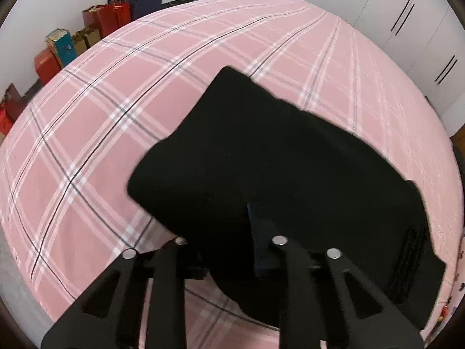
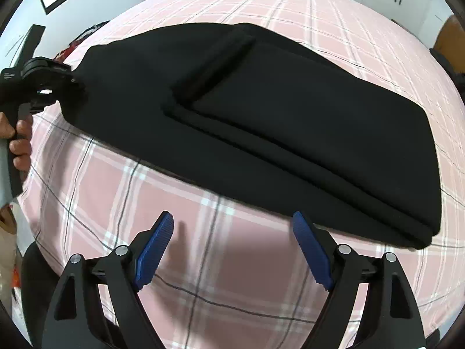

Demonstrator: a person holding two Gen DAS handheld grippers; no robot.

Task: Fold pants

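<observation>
Already the left gripper (image 2: 62,87) has its jaws clamped on a corner of the black pants (image 2: 261,122) at the left edge of the right wrist view, a hand (image 2: 17,139) on its handle below. Lower centre, the right gripper (image 2: 232,247) stands wide and empty — its blue pads (image 2: 154,250) just short of the cloth's near edge. Partly folded, the pants lie across the pink plaid bedsheet (image 2: 116,203). Judging by this, a further fold is being set up — next, the right jaws need to reach the near edge and close on it.
</observation>
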